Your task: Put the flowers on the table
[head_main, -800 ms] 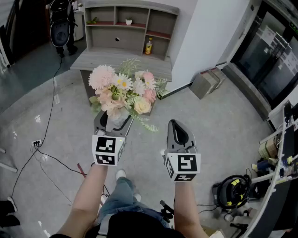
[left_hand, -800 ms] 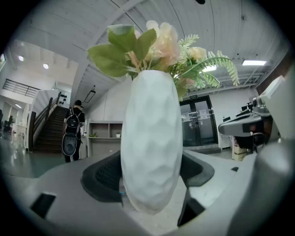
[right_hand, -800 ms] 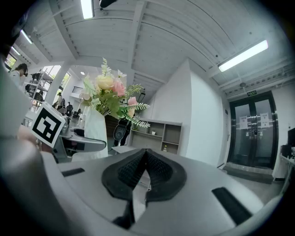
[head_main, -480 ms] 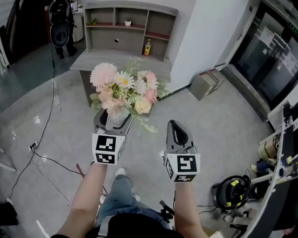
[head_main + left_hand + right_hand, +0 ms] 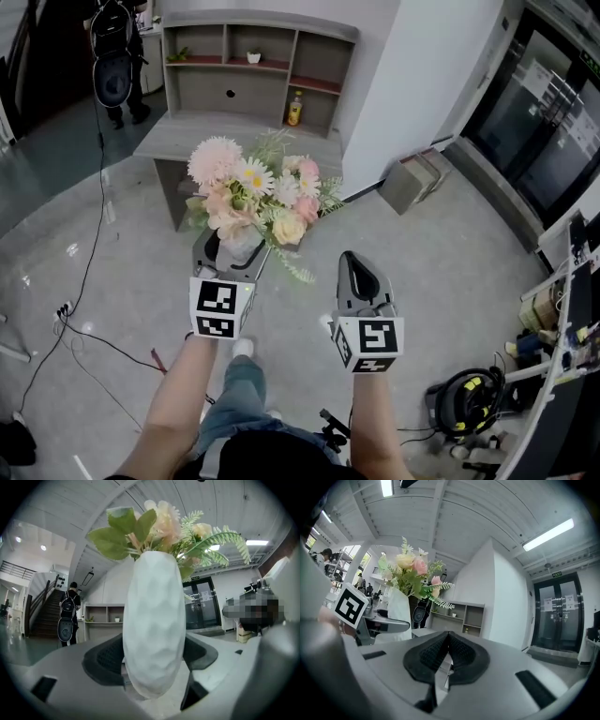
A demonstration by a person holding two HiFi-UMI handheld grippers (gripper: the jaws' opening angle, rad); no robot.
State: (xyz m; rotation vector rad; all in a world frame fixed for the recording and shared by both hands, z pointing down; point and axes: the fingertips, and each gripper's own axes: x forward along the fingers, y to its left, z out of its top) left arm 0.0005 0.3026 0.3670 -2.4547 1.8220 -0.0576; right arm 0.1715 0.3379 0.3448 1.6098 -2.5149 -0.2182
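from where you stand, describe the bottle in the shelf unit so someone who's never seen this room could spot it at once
Start at the grey shelf unit against the far wall, rising at the back of the grey table. Low in its right-hand part, under a reddish shelf board, stands the bottle. It is the only yellow thing there; the white pot and green plant sit higher, to its left.

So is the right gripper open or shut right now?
Shut. In the right gripper view the right gripper has its black pads meeting at the tips, with nothing between them. The left gripper holds the vase.
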